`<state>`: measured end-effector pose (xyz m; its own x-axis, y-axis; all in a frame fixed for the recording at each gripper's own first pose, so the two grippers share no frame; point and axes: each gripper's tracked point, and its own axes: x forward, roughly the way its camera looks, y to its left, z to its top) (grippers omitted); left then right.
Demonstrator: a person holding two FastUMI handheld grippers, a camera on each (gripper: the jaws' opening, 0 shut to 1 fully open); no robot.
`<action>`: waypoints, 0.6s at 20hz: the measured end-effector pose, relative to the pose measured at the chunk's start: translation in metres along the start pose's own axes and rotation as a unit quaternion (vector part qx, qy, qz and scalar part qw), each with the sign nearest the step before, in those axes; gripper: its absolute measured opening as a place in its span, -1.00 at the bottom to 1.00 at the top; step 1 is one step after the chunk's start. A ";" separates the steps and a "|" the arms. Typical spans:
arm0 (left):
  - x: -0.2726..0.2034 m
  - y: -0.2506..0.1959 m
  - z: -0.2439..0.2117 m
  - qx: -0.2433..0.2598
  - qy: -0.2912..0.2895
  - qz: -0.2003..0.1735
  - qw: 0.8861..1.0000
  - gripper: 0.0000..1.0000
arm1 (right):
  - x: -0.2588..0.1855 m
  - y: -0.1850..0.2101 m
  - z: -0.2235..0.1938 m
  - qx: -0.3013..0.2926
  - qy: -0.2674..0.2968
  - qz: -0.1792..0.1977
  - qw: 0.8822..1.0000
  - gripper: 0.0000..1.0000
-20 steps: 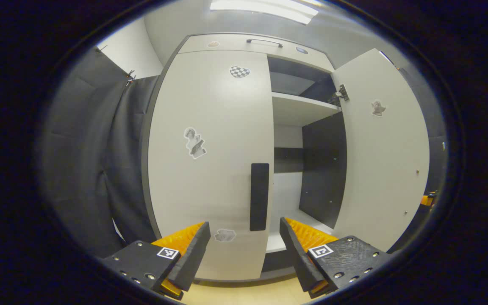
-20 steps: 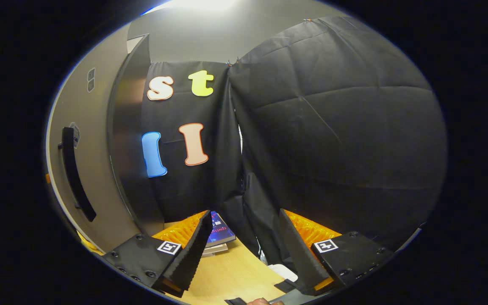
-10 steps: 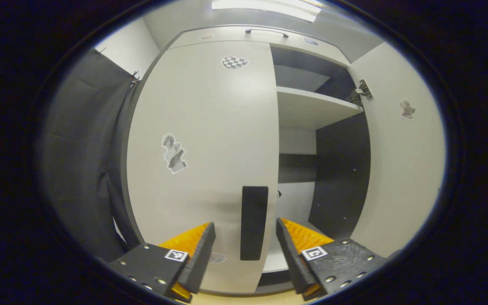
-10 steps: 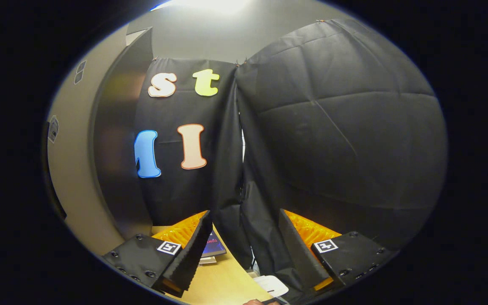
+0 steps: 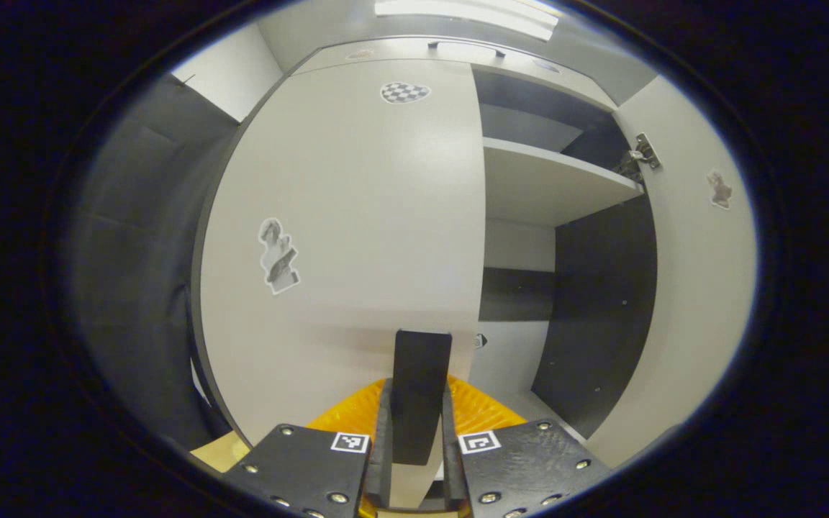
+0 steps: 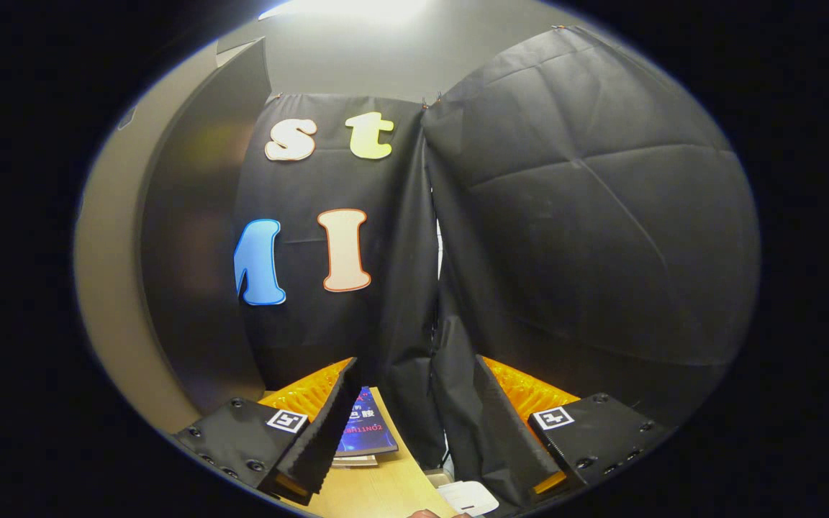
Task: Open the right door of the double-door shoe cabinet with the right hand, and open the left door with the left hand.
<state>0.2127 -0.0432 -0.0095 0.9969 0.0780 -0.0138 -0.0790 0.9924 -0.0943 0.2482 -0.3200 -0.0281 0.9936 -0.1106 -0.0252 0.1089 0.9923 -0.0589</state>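
Left gripper (image 5: 416, 460): fingers nearly closed, one on each side of the black flat vertical pull handle (image 5: 420, 396) at the free edge of the pale matt left door (image 5: 357, 216), apparently clamping it. That door is shut.

The pale right door (image 5: 702, 288) stands swung wide on its metal hinge (image 5: 641, 151), exposing a light shelf (image 5: 551, 180) and dark interior.

Right gripper (image 6: 414, 432): fingers spread wide, empty, facing the black cloth wall above a wooden counter (image 6: 378, 489) carrying a blue book (image 6: 364, 432).

Judgement: the left door is a rigid, light panel pivoting at its left edge; the handle is the proper hold, stiff and smooth, so a firm clamp is advised. Pull in an arc outward and leftward. Room on that side appears limited by the nearby dark cloth (image 5: 141, 288).
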 end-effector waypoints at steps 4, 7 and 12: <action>0.003 0.001 -0.003 0.021 0.000 0.005 1.000 -0.48 | 0.025 0.019 0.000 0.006 0.002 0.021 1.000 0.96; 0.002 0.000 -0.007 0.023 0.002 0.010 1.000 -0.64 | 0.035 0.031 0.003 0.015 -0.002 0.036 0.999 0.95; 0.004 0.000 -0.005 0.021 -0.007 0.012 1.000 -0.91 | 0.042 0.046 0.006 0.014 -0.008 0.053 0.998 0.87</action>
<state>0.2167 -0.0431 -0.0149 0.9948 0.1021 -0.0022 -0.1021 0.9934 -0.0516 0.2953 -0.2790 -0.0254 0.9999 -0.0033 -0.0138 0.0029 0.9996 -0.0289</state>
